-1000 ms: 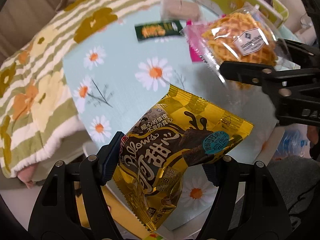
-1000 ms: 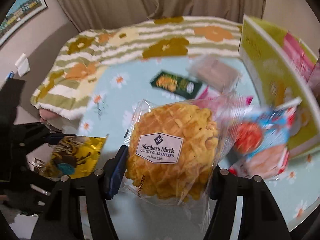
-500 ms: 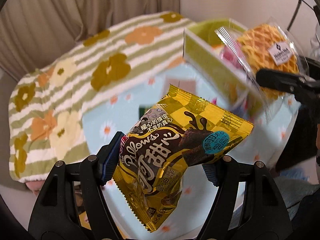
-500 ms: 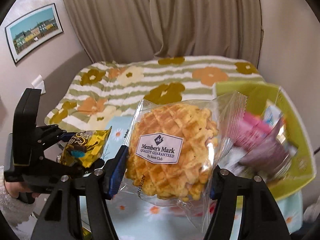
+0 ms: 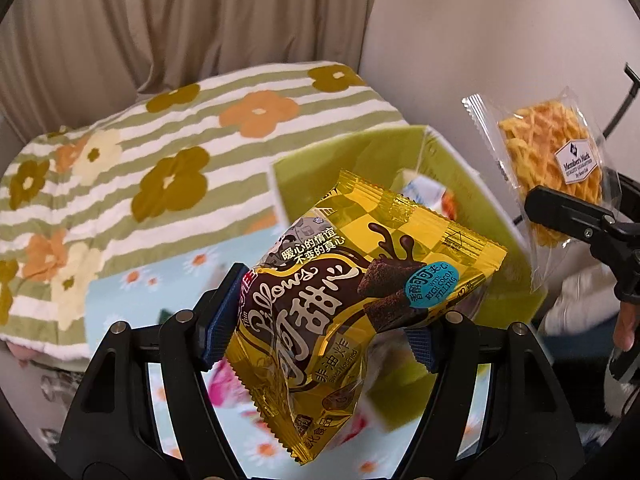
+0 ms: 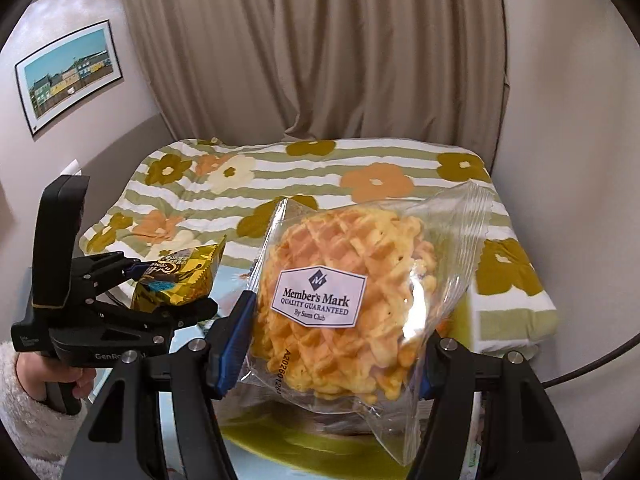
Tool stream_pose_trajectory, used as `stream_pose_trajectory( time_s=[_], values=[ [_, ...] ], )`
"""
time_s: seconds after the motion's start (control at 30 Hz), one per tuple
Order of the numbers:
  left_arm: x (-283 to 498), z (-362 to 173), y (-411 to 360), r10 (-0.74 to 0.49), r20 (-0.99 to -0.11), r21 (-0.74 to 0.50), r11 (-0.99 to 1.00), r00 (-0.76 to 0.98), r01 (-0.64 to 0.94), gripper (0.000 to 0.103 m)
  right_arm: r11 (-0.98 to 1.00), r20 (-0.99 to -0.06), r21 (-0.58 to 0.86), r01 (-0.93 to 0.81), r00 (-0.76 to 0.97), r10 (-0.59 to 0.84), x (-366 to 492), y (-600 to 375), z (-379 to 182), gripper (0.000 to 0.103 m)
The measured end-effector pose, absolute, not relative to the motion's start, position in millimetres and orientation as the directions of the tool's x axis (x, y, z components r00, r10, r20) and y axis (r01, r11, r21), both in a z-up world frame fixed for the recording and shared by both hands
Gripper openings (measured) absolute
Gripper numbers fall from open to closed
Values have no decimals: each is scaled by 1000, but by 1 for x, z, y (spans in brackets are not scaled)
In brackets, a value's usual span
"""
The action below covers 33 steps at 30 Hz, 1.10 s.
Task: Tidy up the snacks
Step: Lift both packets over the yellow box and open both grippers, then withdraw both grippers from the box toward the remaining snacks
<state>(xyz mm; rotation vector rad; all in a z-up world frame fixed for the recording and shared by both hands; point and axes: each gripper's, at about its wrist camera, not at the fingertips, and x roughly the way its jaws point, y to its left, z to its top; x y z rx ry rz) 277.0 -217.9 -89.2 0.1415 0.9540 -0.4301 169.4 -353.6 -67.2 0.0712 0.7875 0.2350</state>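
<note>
My left gripper (image 5: pixel 316 332) is shut on a yellow and brown chocolate pillow snack bag (image 5: pixel 352 280), held up in the air over the green box (image 5: pixel 472 184). My right gripper (image 6: pixel 332 344) is shut on a clear-wrapped waffle (image 6: pixel 348 288) with a white label. The waffle (image 5: pixel 548 156) also shows at the right of the left wrist view, above the box's right side. From the right wrist view the snack bag (image 6: pixel 180 276) hangs at the left in the left gripper (image 6: pixel 160 292). A packet lies inside the green box, partly hidden by the bag.
The blue daisy tablecloth (image 5: pixel 128 304) lies under both grippers, with a pink packet (image 5: pixel 220 384) on it. A green-striped flowered blanket (image 5: pixel 140 168) covers the bed behind. Curtains (image 6: pixel 320 52) and a framed picture (image 6: pixel 68 76) stand at the back. A hand in a white sleeve (image 6: pixel 28 384) holds the left gripper.
Both grippers have risen and swung toward the green box, each keeping its snack. The table has dropped away below and the box now sits under the snack bag.
</note>
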Motion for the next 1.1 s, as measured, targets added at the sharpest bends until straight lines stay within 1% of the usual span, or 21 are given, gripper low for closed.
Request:
stream_pose_trajectory(
  time_s=[0.13,0.2,0.47,0.5,0.53,0.57,0.63,0.8,0.87,0.93,1.03,1.1],
  values=[
    [297,-95,-248,-287,-827,-79,910,483,407,69,970,-702,185,-156,670,242,186,-381,-75,61],
    [310,-98,-262,-271,-838,-62,909,474,411,69,971,-706,193,-143,667,239,192,-391,-79,61],
    [350,-112,-289,-242,-862,-34,904,446,425,70,969,-727,229,-91,646,232,208,-420,-92,61],
    [354,-114,-291,-236,-866,-28,904,440,427,73,969,-731,229,-87,642,230,212,-421,-94,61],
    [356,-116,-292,-234,-871,-27,901,432,433,87,969,-732,231,-84,641,230,214,-423,-95,61],
    [357,-119,-294,-231,-876,-25,899,424,438,102,969,-734,236,-80,638,231,217,-424,-97,61],
    [358,-120,-294,-234,-877,-28,897,419,442,102,967,-738,245,-70,634,233,220,-426,-100,61],
    [349,-121,-281,-268,-877,-82,901,398,426,102,965,-753,254,-64,613,239,226,-429,-107,61],
    [341,-118,-273,-268,-870,-89,911,413,404,102,966,-760,251,-68,603,240,227,-427,-110,61],
    [336,-118,-264,-244,-873,-78,925,422,373,102,967,-766,245,-75,597,240,228,-424,-112,61],
    [328,-116,-250,-259,-867,-115,935,427,335,102,969,-775,229,-88,586,237,233,-419,-115,61],
    [323,-115,-241,-247,-865,-113,944,436,310,102,969,-779,224,-102,579,241,237,-413,-115,61]
  ],
)
